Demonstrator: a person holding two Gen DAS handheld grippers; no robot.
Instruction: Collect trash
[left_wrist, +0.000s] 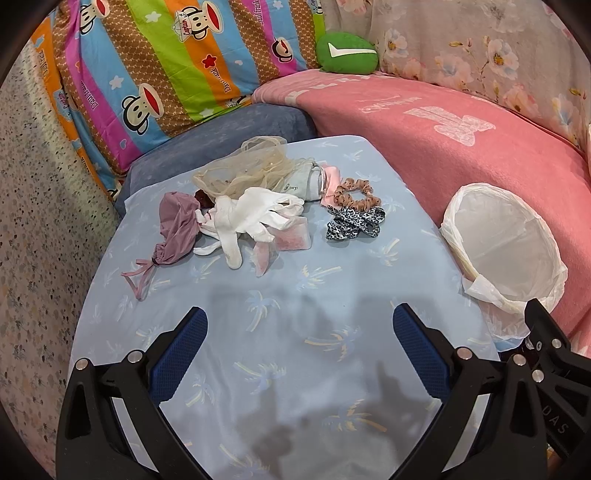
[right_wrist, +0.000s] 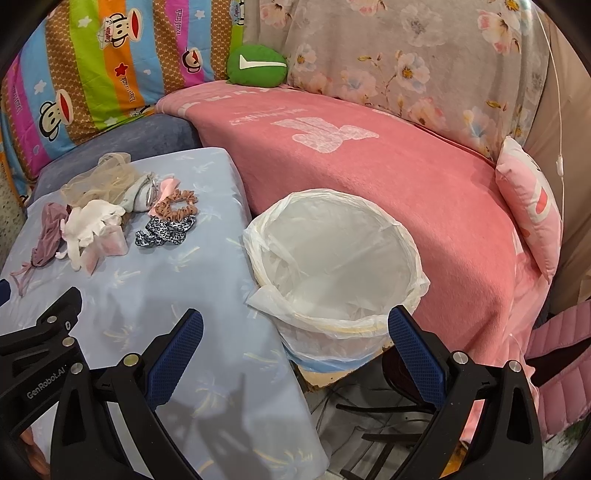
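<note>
A heap of trash lies on the light blue table (left_wrist: 295, 332): a white glove (left_wrist: 255, 218), a mauve cloth pouch (left_wrist: 177, 229), beige netting (left_wrist: 240, 170), a pink packet (left_wrist: 291, 236), a brown scrunchie (left_wrist: 356, 192) and a leopard scrunchie (left_wrist: 354, 223). The heap also shows in the right wrist view, glove (right_wrist: 88, 221) at the left. A white-lined bin (right_wrist: 332, 266) stands right of the table, also in the left wrist view (left_wrist: 506, 251). My left gripper (left_wrist: 299, 336) is open and empty, short of the heap. My right gripper (right_wrist: 295, 336) is open and empty at the bin's near rim.
A pink blanket (right_wrist: 369, 155) covers the sofa behind the bin. A striped monkey-print cushion (left_wrist: 155, 66), a green cushion (left_wrist: 347, 51) and a floral cover (right_wrist: 406, 55) stand at the back. Below the bin are black chair legs (right_wrist: 388, 424) and floor.
</note>
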